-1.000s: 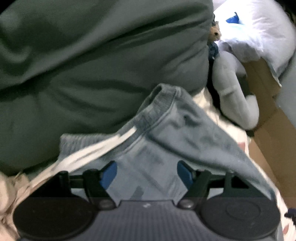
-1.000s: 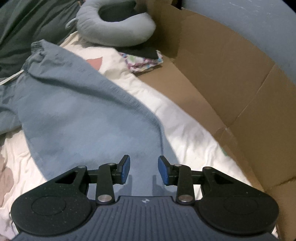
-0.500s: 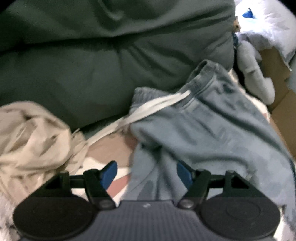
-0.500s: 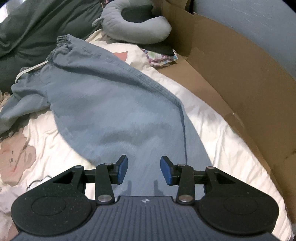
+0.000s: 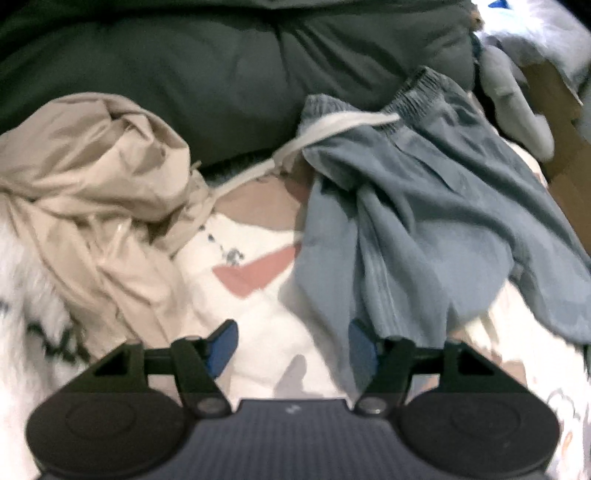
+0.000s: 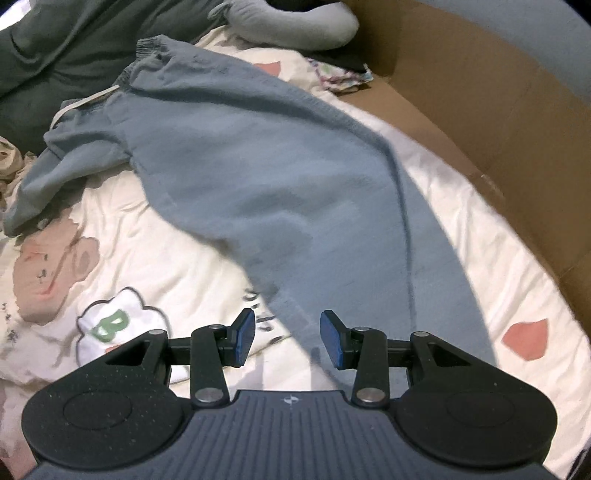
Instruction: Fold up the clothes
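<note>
Both the left gripper [image 5: 291, 345] and right gripper [image 6: 287, 338] hovered with jaws apart, holding nothing. Blue trousers [image 6: 266, 166] lay on a printed bedsheet [image 6: 147, 240] beside a cardboard wall [image 6: 498, 110].

Blue-grey trousers [image 6: 280, 177] lie spread across the printed bedsheet [image 6: 155, 254], the right gripper [image 6: 287, 338] open above them

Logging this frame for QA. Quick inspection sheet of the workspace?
Surface: printed white bedsheet, rumpled.
Job's things: blue trousers spread out unfolded, waistband far end, white drawstring trailing; beige garment crumpled beside them.
Clutter: neck pillow, small patterned cloth.
Grippers: left gripper open, empty, at a trouser leg hem; right gripper open, empty, over the other leg.
Cables: nothing seen.
Surroundings: dark green bedding behind, cardboard along the right.
</note>
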The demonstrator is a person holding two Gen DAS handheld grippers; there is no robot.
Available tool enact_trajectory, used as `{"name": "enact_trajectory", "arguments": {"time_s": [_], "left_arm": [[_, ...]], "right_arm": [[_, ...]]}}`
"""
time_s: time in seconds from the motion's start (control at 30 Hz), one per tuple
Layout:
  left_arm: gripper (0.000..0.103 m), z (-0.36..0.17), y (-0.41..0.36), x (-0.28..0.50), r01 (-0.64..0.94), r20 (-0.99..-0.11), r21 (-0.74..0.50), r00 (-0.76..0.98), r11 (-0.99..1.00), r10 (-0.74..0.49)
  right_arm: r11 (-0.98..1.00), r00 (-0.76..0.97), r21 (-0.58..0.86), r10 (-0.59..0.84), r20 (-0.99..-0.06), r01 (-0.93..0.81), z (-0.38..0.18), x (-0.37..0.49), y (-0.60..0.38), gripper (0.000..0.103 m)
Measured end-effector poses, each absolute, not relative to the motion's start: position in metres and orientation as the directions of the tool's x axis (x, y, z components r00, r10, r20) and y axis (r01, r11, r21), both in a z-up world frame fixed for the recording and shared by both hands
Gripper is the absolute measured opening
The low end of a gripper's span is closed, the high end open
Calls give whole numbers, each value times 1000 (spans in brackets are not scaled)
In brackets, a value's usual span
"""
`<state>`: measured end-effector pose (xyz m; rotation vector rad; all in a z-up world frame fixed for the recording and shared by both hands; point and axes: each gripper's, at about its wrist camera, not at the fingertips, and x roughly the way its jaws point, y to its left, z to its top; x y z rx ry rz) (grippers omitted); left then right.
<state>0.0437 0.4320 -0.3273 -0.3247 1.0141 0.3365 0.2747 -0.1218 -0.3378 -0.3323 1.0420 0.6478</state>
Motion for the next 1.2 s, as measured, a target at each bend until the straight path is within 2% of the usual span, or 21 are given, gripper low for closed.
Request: {"name": "enact_trajectory", "arguments": {"time_s": [0.23,0.57,0.63,0.67,0.7,0.73,0.77,0.9,1.2], "left_arm": [[70,-335,390,23,-334,-839,-116,538,935,88],[67,-363,354,33,-243,-818,-80,570,967,75],[57,-366,352,36,-239,-817,-61,570,969,89],[49,-369,352,38,-237,-818,-56,567,970,91],[33,-371,353,40,-234,-821,-57,563,971,88],[22,-372,354,41,-230,-824,-60,561,971,82],[16,-370,355,43,-226,-821,-55,565,973,84],[11,-348,358,46,-206,-772,7,621,979,136],[11,-309,380,67,-205,-723,-7,677,979,137]], "right_arm": [[725,295,111,408,-864,-680,-351,256,-87,46],[680,209,315,572,-794,-662,-382,245,-1,46],[675,197,343,589,-784,-653,-388,241,11,46],[672,189,359,599,-778,-648,-391,240,18,46],[667,179,380,612,-771,-642,-394,238,24,46],[662,173,396,622,-763,-636,-396,236,30,46],[659,164,423,638,-753,-621,-398,234,36,46],[635,124,528,697,-706,-564,-406,226,62,46],[526,-8,649,774,-633,-549,-422,203,149,46]]}}
